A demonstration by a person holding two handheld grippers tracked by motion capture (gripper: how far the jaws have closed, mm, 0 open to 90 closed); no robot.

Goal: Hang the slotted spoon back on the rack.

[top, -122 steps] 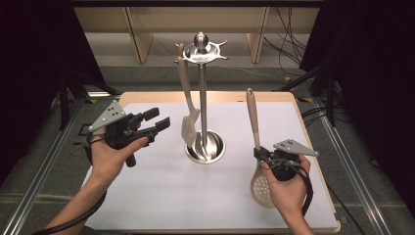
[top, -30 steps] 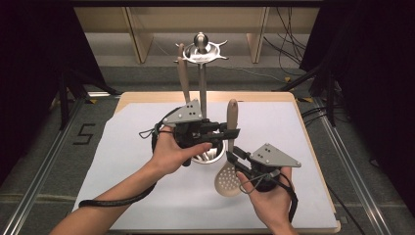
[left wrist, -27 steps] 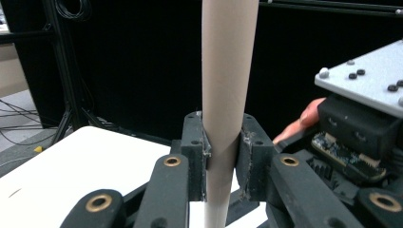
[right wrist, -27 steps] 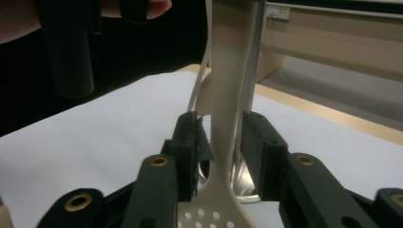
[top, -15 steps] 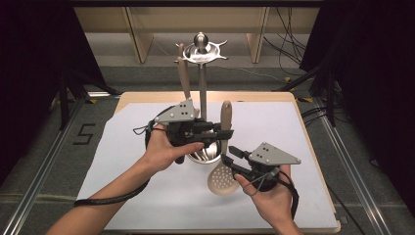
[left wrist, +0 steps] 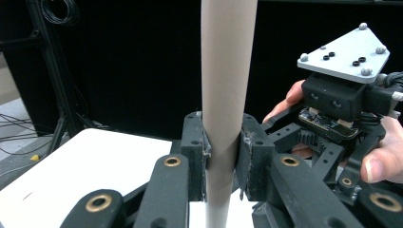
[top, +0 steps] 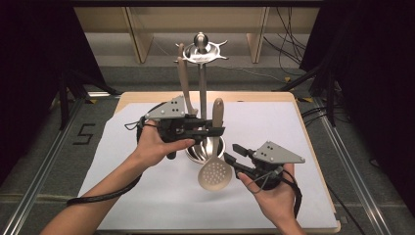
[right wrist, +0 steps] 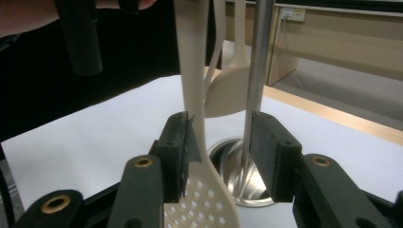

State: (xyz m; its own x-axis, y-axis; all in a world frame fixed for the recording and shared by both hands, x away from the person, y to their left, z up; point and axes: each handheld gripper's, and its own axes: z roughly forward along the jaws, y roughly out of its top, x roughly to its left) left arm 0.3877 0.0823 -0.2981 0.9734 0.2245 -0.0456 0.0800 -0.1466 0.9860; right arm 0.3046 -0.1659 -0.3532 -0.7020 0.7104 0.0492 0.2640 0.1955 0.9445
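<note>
Skimmer [top: 215, 166] now hangs upright over the middle of the bench [top: 313, 147], handle up, perforated head down just in front of the rack's steel base [top: 208, 149]. Four seconds back it lay flat at the right side of the white sheet, the right gripper on its handle and the left gripper off to the left, jaws spread. Since then the left gripper [top: 215, 131] has crossed to centre; the left gripper view shows its jaws clenched on the skimmer's handle [left wrist: 223, 95], pads pressed against both sides.

Right gripper [top: 234, 155] sits low at the front right, beside the skimmer's head. A second ago it was gripping the neck; its jaws have just been opening. In the right gripper view the neck [right wrist: 195, 114] stands between the jaws, close against one pad with a clear gap to the other, so the grip is released.

Rack [top: 201, 73] unchanged: a second utensil [top: 184, 78] hangs from its top ring, as before.

Writing: a black "5" [top: 84, 133] marked on the floor left of the bench.
</note>
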